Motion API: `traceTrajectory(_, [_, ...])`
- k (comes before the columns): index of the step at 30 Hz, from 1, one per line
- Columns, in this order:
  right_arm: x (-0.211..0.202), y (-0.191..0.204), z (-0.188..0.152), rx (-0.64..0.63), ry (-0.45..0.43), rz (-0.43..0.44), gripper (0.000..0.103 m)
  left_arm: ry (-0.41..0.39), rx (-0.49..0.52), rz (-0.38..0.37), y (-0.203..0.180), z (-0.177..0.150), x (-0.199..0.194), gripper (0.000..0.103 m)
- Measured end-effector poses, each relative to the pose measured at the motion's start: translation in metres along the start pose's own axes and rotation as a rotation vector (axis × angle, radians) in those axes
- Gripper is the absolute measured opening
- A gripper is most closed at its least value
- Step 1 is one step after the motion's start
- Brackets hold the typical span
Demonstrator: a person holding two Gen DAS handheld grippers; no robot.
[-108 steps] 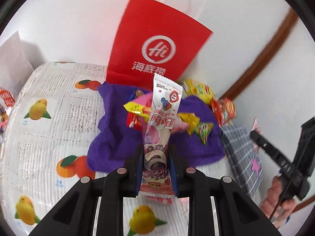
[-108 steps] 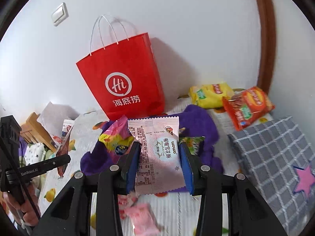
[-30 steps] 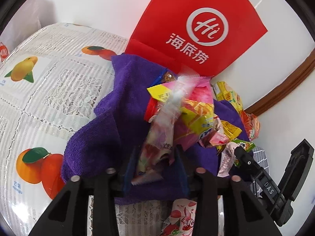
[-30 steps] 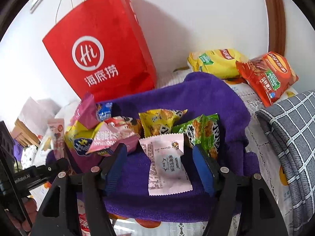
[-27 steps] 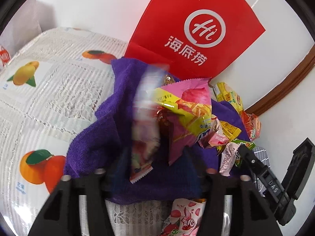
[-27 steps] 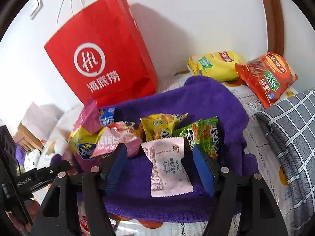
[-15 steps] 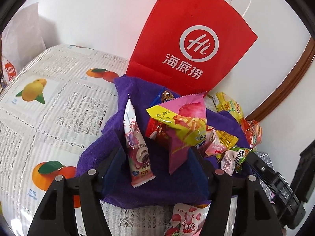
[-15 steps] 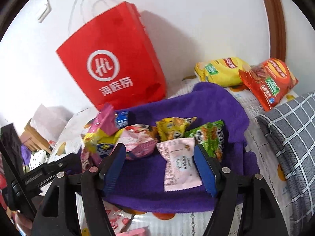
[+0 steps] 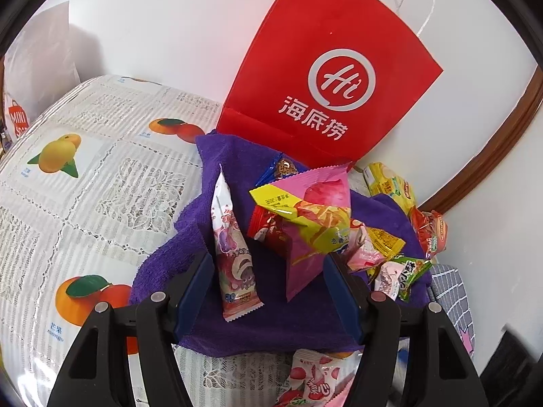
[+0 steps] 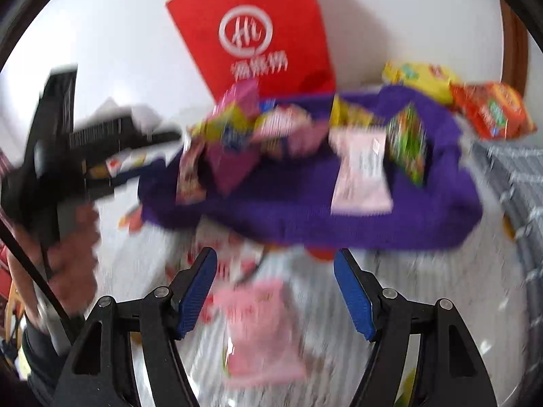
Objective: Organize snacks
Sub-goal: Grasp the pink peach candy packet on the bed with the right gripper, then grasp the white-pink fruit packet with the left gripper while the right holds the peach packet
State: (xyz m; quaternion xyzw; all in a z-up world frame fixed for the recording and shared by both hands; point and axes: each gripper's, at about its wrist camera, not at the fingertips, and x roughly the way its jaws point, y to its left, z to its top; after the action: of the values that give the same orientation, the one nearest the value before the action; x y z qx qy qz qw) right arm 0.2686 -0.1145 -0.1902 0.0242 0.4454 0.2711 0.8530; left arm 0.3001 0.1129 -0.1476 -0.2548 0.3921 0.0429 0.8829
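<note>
A purple towel (image 9: 271, 325) lies on the table with several snack packets piled on it. My left gripper (image 9: 269, 291) is open and empty just above the towel's near edge. A long pink candy packet (image 9: 232, 254) lies between its fingers, beside a pink and yellow packet (image 9: 312, 224). In the blurred right wrist view my right gripper (image 10: 273, 288) is open and empty, in front of the towel (image 10: 339, 217). A pale pink packet (image 10: 361, 173) lies on the towel. A loose pink packet (image 10: 261, 332) lies on the tablecloth between the right gripper's fingers.
A red paper bag (image 9: 325, 78) stands against the wall behind the towel. Yellow (image 10: 420, 79) and orange (image 10: 492, 112) chip bags lie at the back right. A grey checked cloth (image 10: 519, 183) is at the right. A strawberry packet (image 9: 314, 380) lies by the towel's near edge.
Both grippers let go of their packets onto the towel and opened. The left gripper drew back slightly. The right gripper pulled back and down fast, so its view is blurred.
</note>
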Motion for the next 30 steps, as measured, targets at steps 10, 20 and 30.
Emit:
traceTrajectory(10, [0.004, 0.017, -0.032, -0.082, 0.074, -0.067, 0.071, -0.078, 0.064, 0.074, -0.008, 0.000, -0.012, 0.066])
traceTrajectory(20, [0.008, 0.030, -0.043, -0.149, 0.055, -0.219, 0.065, -0.116, 0.077, 0.068, -0.012, 0.001, -0.024, 0.066])
traceTrajectory(30, [-0.003, 0.011, -0.044, -0.071, 0.035, -0.297, 0.051, -0.124, 0.076, 0.061, -0.013, 0.001, -0.032, 0.066])
